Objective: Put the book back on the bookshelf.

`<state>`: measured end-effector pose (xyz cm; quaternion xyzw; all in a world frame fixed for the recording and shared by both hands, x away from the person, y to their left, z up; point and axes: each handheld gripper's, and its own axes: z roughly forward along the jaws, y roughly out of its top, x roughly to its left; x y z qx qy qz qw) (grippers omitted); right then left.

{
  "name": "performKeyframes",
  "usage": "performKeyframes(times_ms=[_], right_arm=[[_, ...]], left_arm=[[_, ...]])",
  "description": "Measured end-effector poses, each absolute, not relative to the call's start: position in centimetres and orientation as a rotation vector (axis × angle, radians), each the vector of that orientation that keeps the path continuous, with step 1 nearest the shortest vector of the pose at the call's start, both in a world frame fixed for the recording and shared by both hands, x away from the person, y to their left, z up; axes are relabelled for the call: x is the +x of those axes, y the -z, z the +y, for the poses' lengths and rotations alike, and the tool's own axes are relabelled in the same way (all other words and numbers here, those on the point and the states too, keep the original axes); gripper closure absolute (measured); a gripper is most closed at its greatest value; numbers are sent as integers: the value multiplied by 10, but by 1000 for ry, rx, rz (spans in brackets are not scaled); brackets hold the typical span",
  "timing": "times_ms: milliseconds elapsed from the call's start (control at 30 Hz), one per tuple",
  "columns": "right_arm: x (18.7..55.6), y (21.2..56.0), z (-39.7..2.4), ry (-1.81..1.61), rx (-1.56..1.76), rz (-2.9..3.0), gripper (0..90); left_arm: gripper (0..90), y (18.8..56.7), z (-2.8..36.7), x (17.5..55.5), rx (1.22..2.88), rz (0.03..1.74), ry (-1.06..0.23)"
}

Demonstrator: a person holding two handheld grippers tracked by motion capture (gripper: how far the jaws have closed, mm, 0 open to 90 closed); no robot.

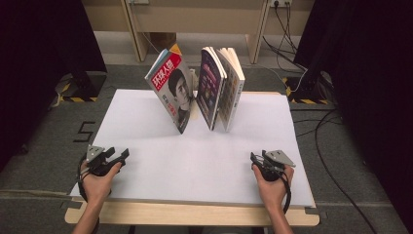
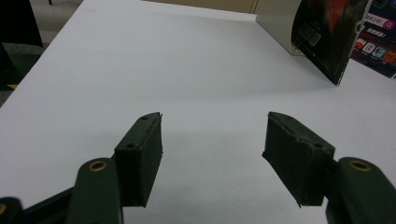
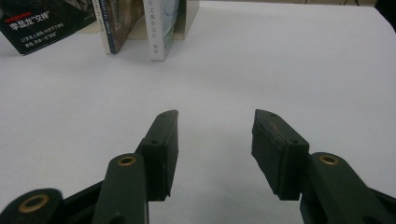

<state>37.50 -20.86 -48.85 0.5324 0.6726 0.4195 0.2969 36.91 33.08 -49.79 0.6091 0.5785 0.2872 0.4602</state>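
Three books stand upright at the back middle of the white table top (image 1: 195, 161). A magazine with a red title band and a portrait (image 1: 171, 90) leans to the right. Beside it stand a purple-covered book (image 1: 210, 87) and a pale-spined book (image 1: 233, 90). My left gripper (image 1: 120, 156) rests near the front left edge, held by a hand, its jaws open with nothing between them (image 2: 212, 140). My right gripper (image 1: 254, 158) rests near the front right edge, also open and empty (image 3: 215, 135). The dark magazine (image 3: 44, 23) and book spines (image 3: 156, 28) stand far ahead of it.
A beige bookend (image 2: 275, 25) stands behind the books. The wooden table edge (image 1: 195, 214) runs along the front. Cables (image 1: 316, 126) lie on the grey floor to the right, and a wooden frame (image 1: 195, 19) stands beyond the table.
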Motion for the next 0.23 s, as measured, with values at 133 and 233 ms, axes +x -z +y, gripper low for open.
performKeyframes(times_ms=[133, 233], right_arm=[[375, 489, -208, -1119, 1416, 1789, 517], [375, 489, -208, -1118, 1414, 1787, 517]], left_arm=[[358, 498, 331, 369, 1498, 1423, -710], [358, 498, 330, 369, 1501, 1420, -707]])
